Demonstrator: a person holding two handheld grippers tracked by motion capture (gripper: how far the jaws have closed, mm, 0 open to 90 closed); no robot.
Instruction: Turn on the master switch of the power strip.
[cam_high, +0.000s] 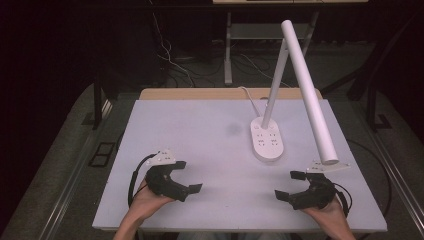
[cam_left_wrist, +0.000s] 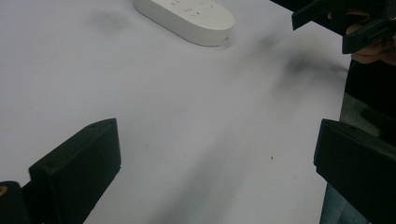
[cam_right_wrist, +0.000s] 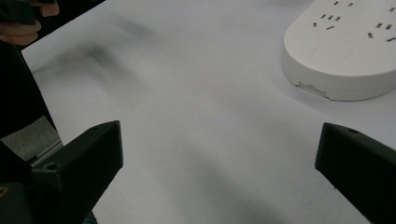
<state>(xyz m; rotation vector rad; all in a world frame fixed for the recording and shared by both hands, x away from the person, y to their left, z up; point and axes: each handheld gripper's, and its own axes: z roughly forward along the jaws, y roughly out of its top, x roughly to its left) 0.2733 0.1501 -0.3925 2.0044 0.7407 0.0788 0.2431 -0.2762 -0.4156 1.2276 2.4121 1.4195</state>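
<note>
**A:** Both tongs are spread wide with nothing in them. Left tongs (cam_high: 188, 176) sit at the near left of the white counter (cam_high: 200, 135), right tongs (cam_high: 290, 184) at the near right, each in a hand.

**B:** yep. And the white lamp base (cam_high: 267, 140) with sockets on top sits right of center, farther back, well apart from both. Its tube head (cam_high: 309, 90) slants down over the right tongs.
</note>
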